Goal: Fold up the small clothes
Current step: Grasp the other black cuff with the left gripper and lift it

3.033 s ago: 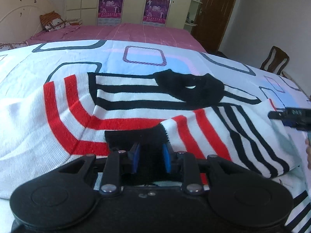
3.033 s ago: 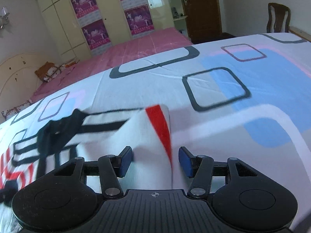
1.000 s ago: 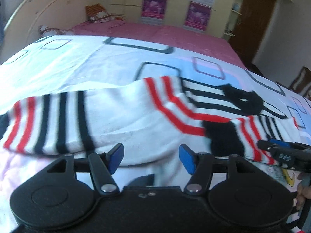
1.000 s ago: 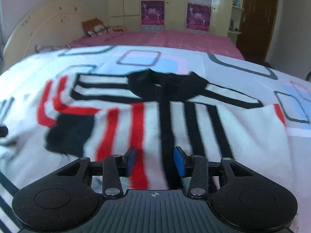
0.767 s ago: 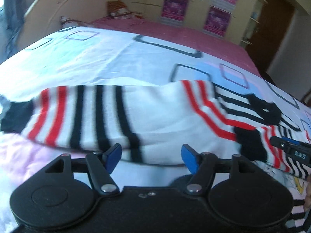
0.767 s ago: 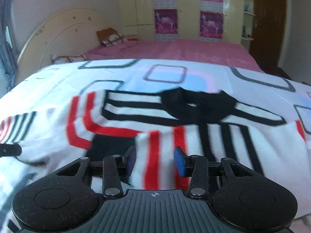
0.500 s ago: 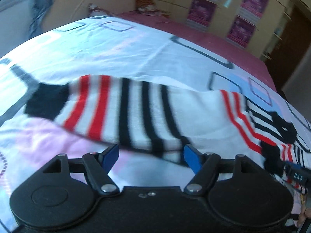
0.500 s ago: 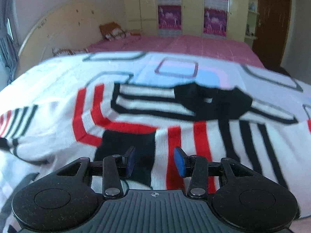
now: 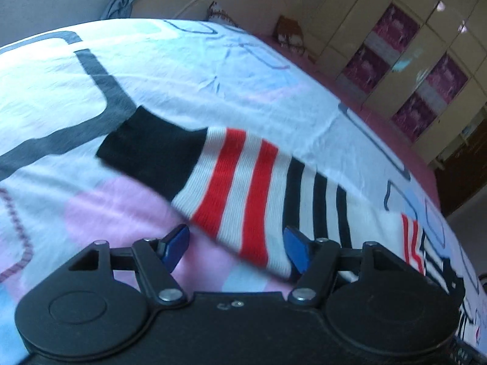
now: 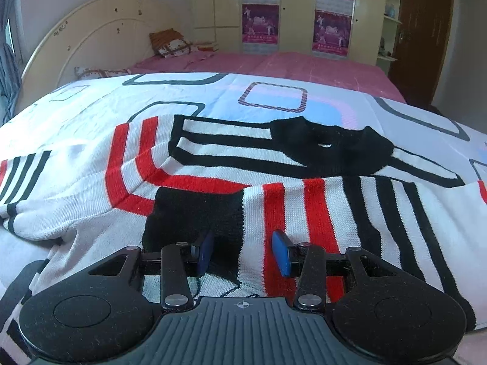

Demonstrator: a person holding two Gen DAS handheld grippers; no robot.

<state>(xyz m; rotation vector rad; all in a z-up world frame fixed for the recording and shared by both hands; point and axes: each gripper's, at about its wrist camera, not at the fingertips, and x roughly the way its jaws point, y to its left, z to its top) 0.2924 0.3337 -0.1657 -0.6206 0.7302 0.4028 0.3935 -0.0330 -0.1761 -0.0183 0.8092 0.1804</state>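
The left gripper (image 9: 234,245) hung over the near edge of an outstretched sleeve (image 9: 231,182), its blue pads (image 9: 175,243) spread apart and pressing on nothing; the jaws had just been closing a little, with the sleeve's lower edge lying below the gap between them. That sleeve ran flat across the patterned bedsheet (image 9: 182,70), ending in a black cuff (image 9: 152,149) that pointed away to the upper left, followed by two red bands and then narrow black ones.

The right gripper (image 10: 243,251) stood over the other sleeve (image 10: 304,213), which lay folded across the chest of the striped sweater (image 10: 213,158). Its jaws were parted, one pad above that sleeve's black cuff (image 10: 194,213) and the other above the first red stripe, neither visibly squeezing the knit.

The sweater itself lay spread on the sheet, front up, its black collar (image 10: 331,149) toward the far side of the bed and the unfolded sleeve trailing off to the left edge of the right wrist view. Beyond it showed a pink bedcover (image 10: 274,64), a cream headboard (image 10: 100,30), a cushion (image 10: 170,44), wardrobe doors with purple posters (image 10: 260,22) and a dark wooden door (image 10: 423,30).
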